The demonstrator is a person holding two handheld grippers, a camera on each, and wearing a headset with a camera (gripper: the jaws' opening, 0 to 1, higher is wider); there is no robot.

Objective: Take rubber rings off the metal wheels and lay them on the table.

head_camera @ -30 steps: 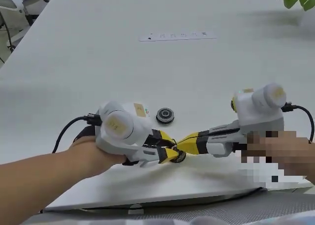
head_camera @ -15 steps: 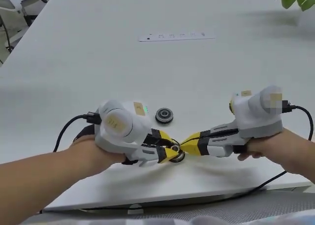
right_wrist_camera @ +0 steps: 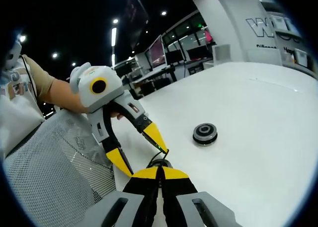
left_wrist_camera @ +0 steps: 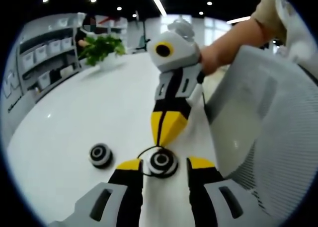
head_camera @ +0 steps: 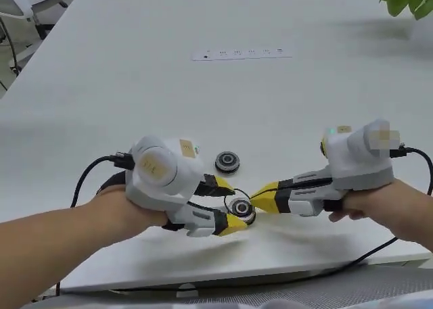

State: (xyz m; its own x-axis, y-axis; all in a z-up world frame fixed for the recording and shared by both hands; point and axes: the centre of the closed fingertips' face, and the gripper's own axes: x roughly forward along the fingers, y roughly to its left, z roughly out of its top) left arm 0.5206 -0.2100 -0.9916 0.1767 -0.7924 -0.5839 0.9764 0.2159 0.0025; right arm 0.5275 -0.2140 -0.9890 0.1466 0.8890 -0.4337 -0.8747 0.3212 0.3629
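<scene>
The left claw (left_wrist_camera: pixel 164 163) stands open, its two yellow tips on either side of a metal wheel (left_wrist_camera: pixel 161 161) that lies on the white desk (head_camera: pixel 203 86). In the left gripper view a narrow gap shows between the wheel and each tip, so the jaws flank it without clamping it.

The right claw (head_camera: pixel 256 199) comes in from the opposite side, closed to a point just beside the wheel's rim. A thin black rubber ring (left_wrist_camera: pixel 147 150) loops out from the wheel and runs up to this claw's pinched tips. It appears gripped there, though the contact is too fine to see clearly. In the right gripper view, the wheel lies just beyond the closed tips and is partly hidden behind them.

A second wheel (head_camera: pixel 227 161), with a dark band round it, lies flat on the desk. It is near the left claw, on its far side from the person, and touches nothing. Both claws are near the desk's front edge, each held in one of the person's hands, with their tips nearly meeting at the first wheel.
</scene>
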